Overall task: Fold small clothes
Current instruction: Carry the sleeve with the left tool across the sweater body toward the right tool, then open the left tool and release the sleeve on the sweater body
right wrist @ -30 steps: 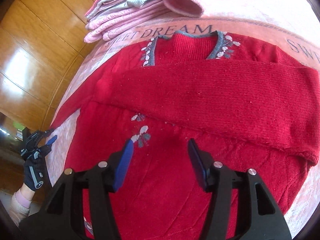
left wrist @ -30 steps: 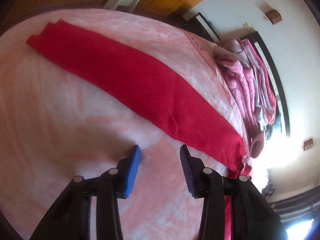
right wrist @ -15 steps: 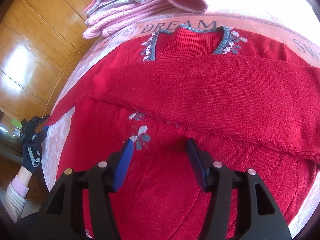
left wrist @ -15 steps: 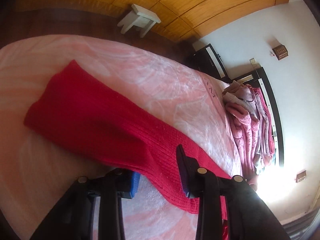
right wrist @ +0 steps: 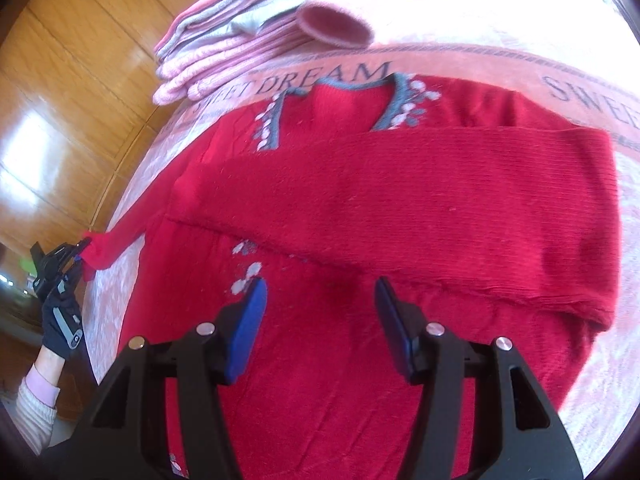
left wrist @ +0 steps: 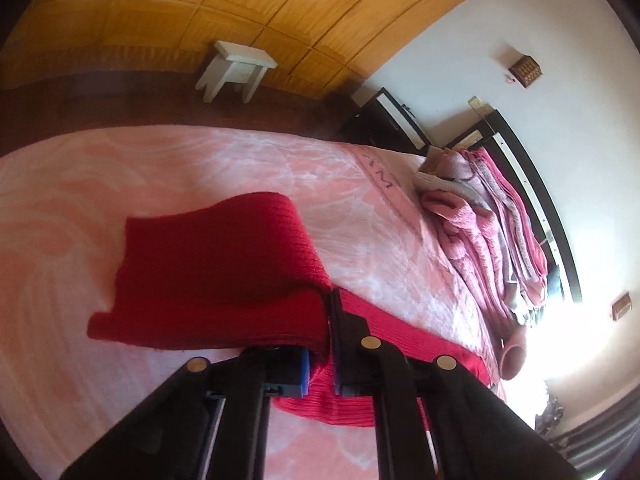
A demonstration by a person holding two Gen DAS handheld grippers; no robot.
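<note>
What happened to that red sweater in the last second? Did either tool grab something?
The left hand-held gripper moved onto the outstretched sleeve, closed on it and lifted it, so the cuff end now curls up off the pink blanket. The right hand-held gripper stayed open above the red sweater, drifting only slightly. The other sleeve still lies folded across the chest, and the pink clothes pile is unmoved.
</note>
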